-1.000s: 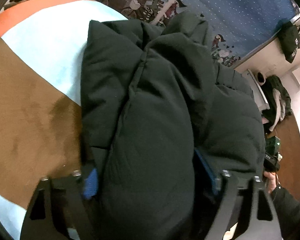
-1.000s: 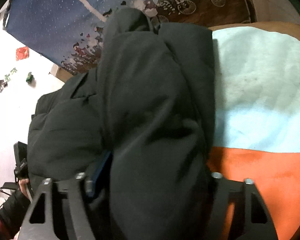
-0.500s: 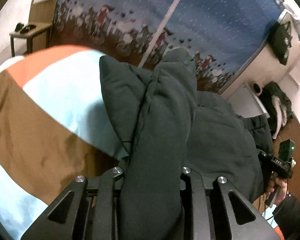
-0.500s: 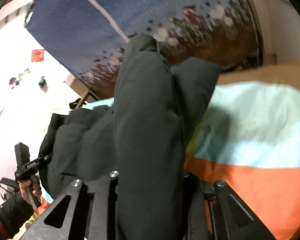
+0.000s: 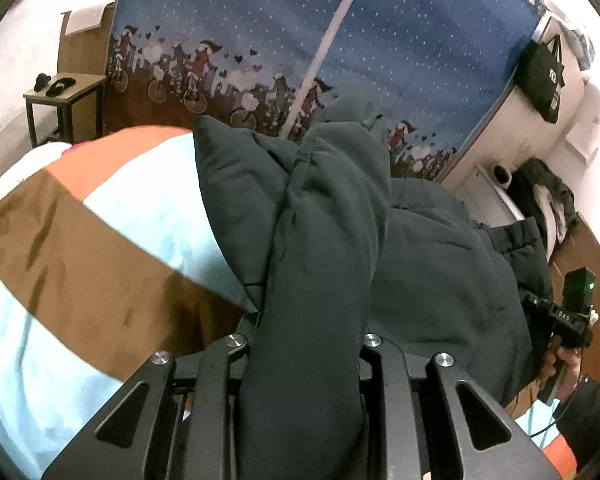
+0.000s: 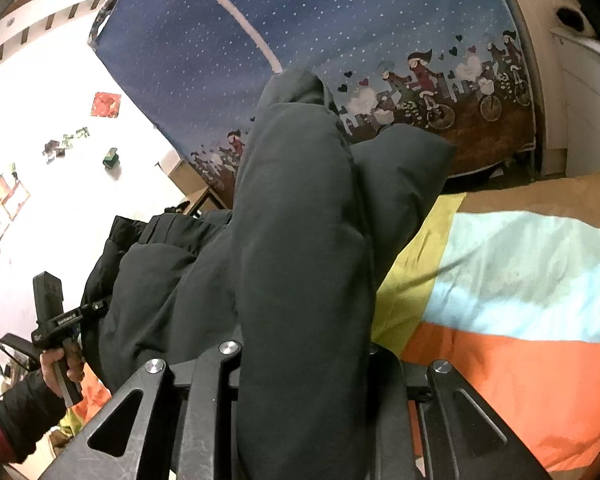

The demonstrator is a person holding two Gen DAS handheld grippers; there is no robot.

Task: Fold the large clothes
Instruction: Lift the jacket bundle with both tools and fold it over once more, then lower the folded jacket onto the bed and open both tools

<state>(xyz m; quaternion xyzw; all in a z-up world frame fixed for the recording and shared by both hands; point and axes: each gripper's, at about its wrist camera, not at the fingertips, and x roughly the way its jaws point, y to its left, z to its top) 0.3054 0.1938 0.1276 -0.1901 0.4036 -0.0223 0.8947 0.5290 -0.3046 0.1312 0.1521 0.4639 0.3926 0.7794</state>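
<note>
Since a second ago, both tools have gone from wide apart around the bulky black padded jacket [image 5: 312, 264] to closed on it, and both have lifted: the blue curtain with cyclist figures [image 5: 400, 40] now fills the upper part of each view, where the jacket and the bedcover filled it before.

The left tool [image 5: 304, 344] is clamped on a thick roll of the jacket, its jaws pressed against the fabric on both sides, and it points up and away toward the curtain. The right tool [image 6: 304, 352] is likewise clamped on a fold of the jacket [image 6: 300, 240] and tilts upward.

In the left wrist view the person's right hand [image 5: 560, 364] shows at the right edge, gripping a handle; in the right wrist view the left hand [image 6: 60, 364] shows at the left edge in the same way.

The jacket hangs between the two tools, raised above the striped bedcover of brown, pale blue and orange bands [image 5: 100, 248], its lower part sagging toward the bed's middle.
</note>
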